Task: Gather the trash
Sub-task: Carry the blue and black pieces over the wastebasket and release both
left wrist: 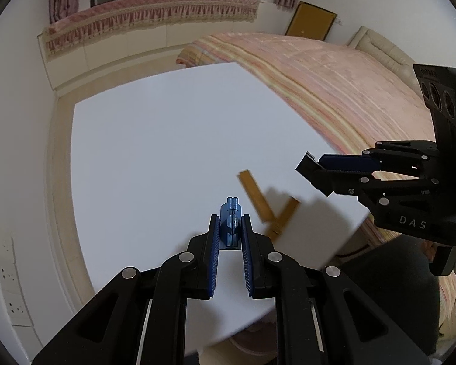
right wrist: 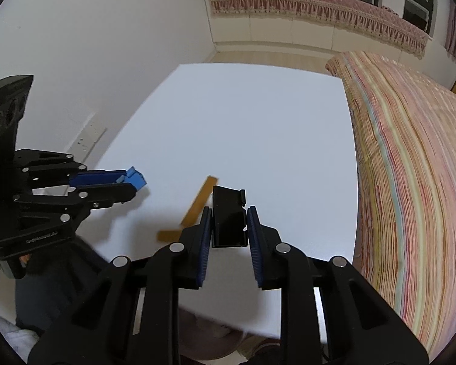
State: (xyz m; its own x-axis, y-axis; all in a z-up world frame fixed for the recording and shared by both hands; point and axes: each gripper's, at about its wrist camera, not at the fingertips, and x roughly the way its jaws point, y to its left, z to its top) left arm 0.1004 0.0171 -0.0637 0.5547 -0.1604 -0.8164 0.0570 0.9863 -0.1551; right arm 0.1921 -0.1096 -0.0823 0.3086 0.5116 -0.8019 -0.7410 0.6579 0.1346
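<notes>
My left gripper [left wrist: 231, 222] is shut on a small blue plastic piece [left wrist: 230, 219] held above the white table [left wrist: 167, 140]; it also shows in the right wrist view [right wrist: 127, 187] with the blue piece [right wrist: 136, 179] at its tip. My right gripper [right wrist: 229, 213] is shut on a black glossy piece [right wrist: 228, 216]; in the left wrist view it [left wrist: 311, 168] sits at the right. Two flat yellow-brown strips [left wrist: 255, 194] [right wrist: 199, 202] lie crossed on the table between the grippers.
A bed with a striped pink cover [left wrist: 334, 85] [right wrist: 410, 167] borders the table's right side. A white wall with sockets [left wrist: 9, 276] is at the left. A window bench with a pink fringe cover [left wrist: 152, 15] is beyond.
</notes>
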